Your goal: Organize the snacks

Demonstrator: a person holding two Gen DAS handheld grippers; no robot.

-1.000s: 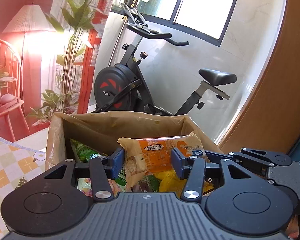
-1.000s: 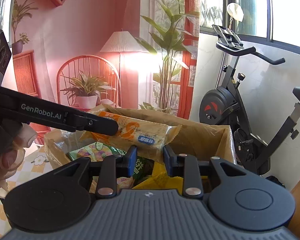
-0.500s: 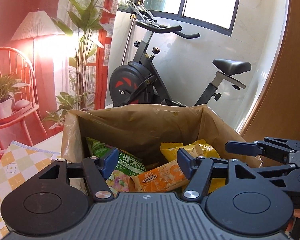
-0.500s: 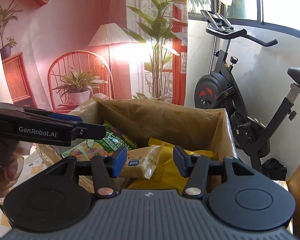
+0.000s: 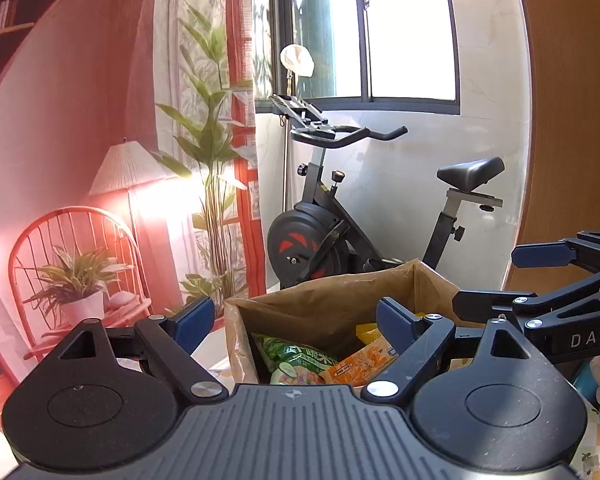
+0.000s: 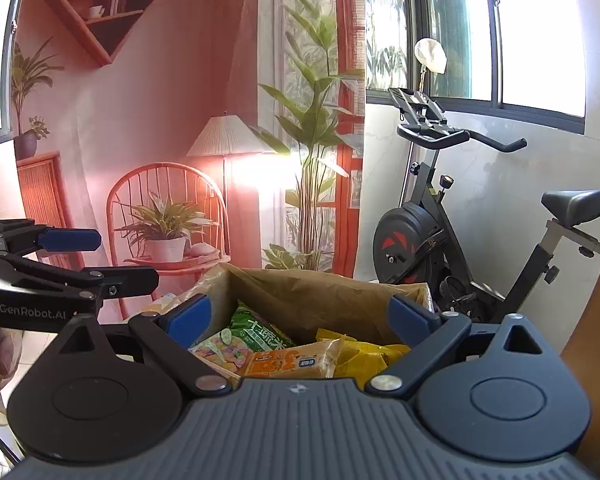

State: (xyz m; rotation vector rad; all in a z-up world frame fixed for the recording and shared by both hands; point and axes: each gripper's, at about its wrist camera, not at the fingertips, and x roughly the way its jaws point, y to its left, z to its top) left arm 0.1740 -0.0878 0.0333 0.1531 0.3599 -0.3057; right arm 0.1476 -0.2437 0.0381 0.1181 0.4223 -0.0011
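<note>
A brown cardboard box point(image 5: 324, 300) lined with plastic holds snack packs: an orange pack point(image 5: 360, 364), a green pack point(image 5: 300, 356) and a yellow pack point(image 5: 366, 328). The box point(image 6: 320, 292) also shows in the right wrist view with the orange pack point(image 6: 296, 362), green pack point(image 6: 260, 330) and yellow pack point(image 6: 364, 352) inside. My left gripper point(image 5: 294, 320) is open and empty, raised in front of the box. My right gripper point(image 6: 300, 316) is open and empty, also in front of the box. Each gripper shows in the other's view, at the side.
A black exercise bike point(image 5: 340, 220) stands behind the box against a white wall. A backdrop with a lamp, chair and plants point(image 6: 220, 184) lies to the left. A wooden panel point(image 5: 572, 100) rises at the right. A checked cloth covers the table under the box.
One second ago my left gripper held the orange pack over the box. It let the pack drop in, both grippers opened wide, rose and drew back from the box.
</note>
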